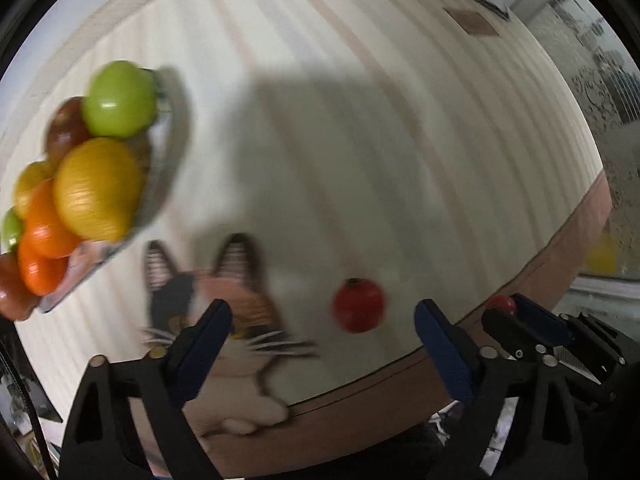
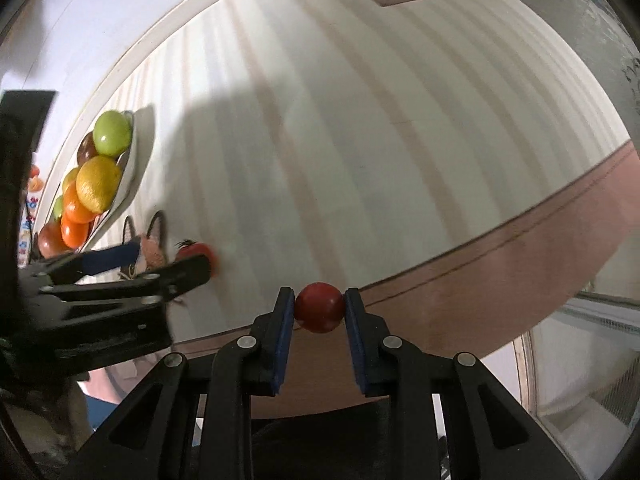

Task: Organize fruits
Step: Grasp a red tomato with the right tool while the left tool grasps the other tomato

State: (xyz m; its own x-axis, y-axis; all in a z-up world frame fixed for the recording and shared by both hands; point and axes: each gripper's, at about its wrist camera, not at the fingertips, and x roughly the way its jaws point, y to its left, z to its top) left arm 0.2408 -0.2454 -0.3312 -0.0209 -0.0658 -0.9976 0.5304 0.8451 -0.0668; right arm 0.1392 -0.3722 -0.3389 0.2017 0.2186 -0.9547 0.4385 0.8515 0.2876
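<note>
A red tomato [image 1: 359,305] lies on the striped tablecloth between my left gripper's [image 1: 323,322] open fingers, a little ahead of them; it also shows in the right wrist view [image 2: 199,255]. My right gripper [image 2: 319,307] is shut on a second small red fruit [image 2: 319,307] above the table's front edge, and shows at the right of the left wrist view [image 1: 516,312]. A white bowl [image 1: 162,184] at the left holds a green apple [image 1: 120,98], a yellow lemon [image 1: 98,188], oranges [image 1: 46,224] and darker fruit. The bowl also shows in the right wrist view [image 2: 128,184].
A cat picture [image 1: 224,304] is printed on the cloth near the front left. The table's brown edge [image 2: 500,264] curves across the front. A brown card [image 1: 472,20] lies at the far side. A window [image 1: 600,100] is at the right.
</note>
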